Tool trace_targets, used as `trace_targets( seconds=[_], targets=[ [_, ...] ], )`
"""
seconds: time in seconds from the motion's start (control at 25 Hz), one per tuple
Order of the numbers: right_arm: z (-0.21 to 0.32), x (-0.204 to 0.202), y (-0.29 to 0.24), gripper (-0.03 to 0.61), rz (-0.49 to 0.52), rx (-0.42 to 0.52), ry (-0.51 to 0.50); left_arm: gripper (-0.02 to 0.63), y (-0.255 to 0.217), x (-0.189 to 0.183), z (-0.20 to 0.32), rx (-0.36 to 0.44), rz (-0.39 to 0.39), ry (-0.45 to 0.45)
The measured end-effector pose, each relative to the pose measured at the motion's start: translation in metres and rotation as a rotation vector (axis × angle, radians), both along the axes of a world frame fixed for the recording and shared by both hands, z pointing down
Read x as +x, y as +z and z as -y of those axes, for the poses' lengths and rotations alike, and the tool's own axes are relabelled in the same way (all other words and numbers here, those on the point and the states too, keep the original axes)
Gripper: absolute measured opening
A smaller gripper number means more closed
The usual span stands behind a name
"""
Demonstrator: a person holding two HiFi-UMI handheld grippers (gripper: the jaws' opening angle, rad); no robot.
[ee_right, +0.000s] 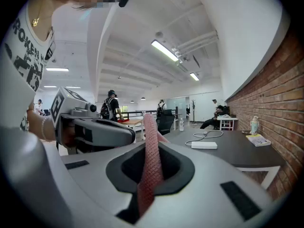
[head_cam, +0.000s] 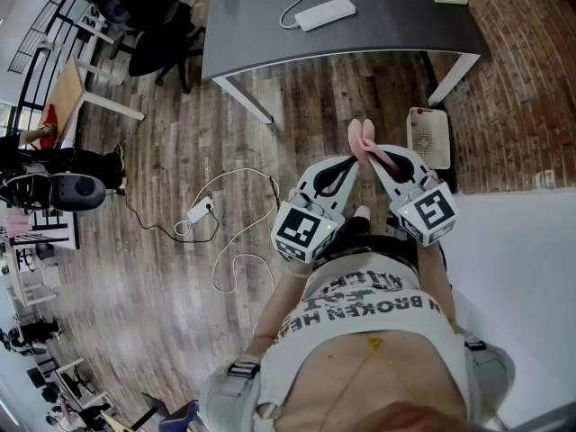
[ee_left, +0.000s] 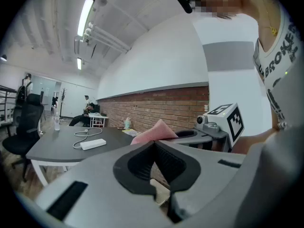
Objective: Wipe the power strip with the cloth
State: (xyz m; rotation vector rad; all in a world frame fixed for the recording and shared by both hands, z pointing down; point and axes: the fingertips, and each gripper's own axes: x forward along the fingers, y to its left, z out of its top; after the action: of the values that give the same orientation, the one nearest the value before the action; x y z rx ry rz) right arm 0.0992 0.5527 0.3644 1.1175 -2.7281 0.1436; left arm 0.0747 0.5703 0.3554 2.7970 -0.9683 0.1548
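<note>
Two claws: held side by side, tips close together, in front of the person's (head_cam: 369, 331) chest.
Left claw (ee_left: 154, 145): jaws pressed together, nothing between them.
Right claw (ee_right: 151, 148): clamped on the cloth.
Cloth (ee_right: 152, 167): pink, pinched between the right claw's jaws, its free end sticking out past the tips.
Power strip (head_cam: 325, 13): white, lying flat on the grey tabletop (head_cam: 396, 12), well apart from both claws.
</note>
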Motion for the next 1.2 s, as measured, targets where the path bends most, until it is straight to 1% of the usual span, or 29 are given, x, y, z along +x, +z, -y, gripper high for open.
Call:
trace_targets(
  seconds=[0.12,0.2,0.32,0.52,0.72,0.96,1.08,1.2],
  targets=[
    [-0.001,-0.001,-0.002,0.017,0.021,0.013,-0.023,0.008,0.000,0.002,0.002,0.002,-0.006,-0.004],
    [0.001,0.002,-0.002,0.017,0.032,0.011,-0.016,0.008,0.000,0.004,0.004,0.003,-0.010,-0.005],
    [0.004,0.009,0.000,0.017,0.024,0.007,-0.006,0.008,0.001,0.008,0.006,0.000,-0.014,-0.006],
    [0.013,0.015,0.000,0.017,0.047,0.020,-0.018,0.008,0.005,0.011,0.011,-0.011,-0.018,-0.020],
    [0.035,0.023,0.004,0.017,0.033,0.019,0.012,0.008,0.016,0.007,0.027,-0.038,-0.019,-0.050],
    [0.080,0.022,0.007,0.017,0.038,0.013,0.043,0.008,0.022,0.006,0.073,-0.044,-0.030,-0.025],
    [0.114,0.017,0.008,0.017,0.051,0.011,0.054,0.008,0.022,0.004,0.110,-0.041,-0.037,-0.005],
    [0.156,0.016,0.007,0.017,0.048,0.018,0.083,0.008,0.024,0.005,0.152,-0.045,-0.039,0.038]
  ],
)
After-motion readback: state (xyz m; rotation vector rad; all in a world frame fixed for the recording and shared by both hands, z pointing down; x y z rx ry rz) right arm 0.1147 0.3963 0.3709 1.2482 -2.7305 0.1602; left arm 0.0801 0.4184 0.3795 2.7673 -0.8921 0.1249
